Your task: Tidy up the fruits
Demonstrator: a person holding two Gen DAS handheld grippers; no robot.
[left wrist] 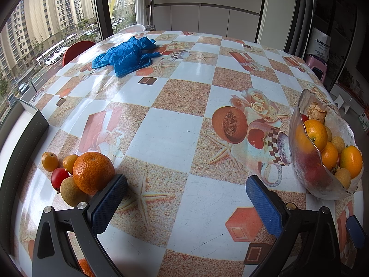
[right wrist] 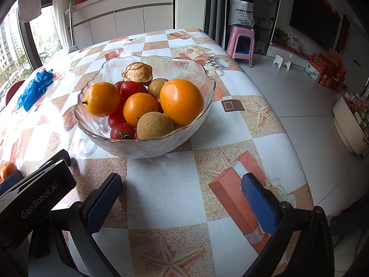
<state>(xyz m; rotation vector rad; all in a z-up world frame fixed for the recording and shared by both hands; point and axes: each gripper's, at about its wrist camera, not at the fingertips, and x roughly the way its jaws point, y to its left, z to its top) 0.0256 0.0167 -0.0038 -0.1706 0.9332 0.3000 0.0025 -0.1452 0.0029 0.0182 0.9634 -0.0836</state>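
Five loose fruits sit in a tight cluster at the near left of the table point(left wrist: 161, 133): a large orange point(left wrist: 93, 172), two small kumquats point(left wrist: 49, 161), a cherry tomato point(left wrist: 59, 178) and a brown longan point(left wrist: 72, 191). Your left gripper point(left wrist: 185, 198) hangs over the cloth with its fingers spread wide and nothing between them, its left pad just beside the orange. Your right gripper point(right wrist: 181, 199) is likewise wide apart and empty, facing the glass bowl point(right wrist: 147, 146), which already carries oranges, tomatoes, longans and a papery husked fruit heaped up to its rim. The likely trouble lies in that cluster: the pieces touch one another, so if you close on the orange from this angle the pad may nudge the longan or tomato, and round fruit on a glossy tablecloth would probably roll toward the table's edge. Squeezing the tomato hard could split it. At the bowl, the heap is high on the near side, so a big orange dropped on top may slide off or knock another piece over the wavy rim. The two grippers also sit close together, so watch they do not clash.
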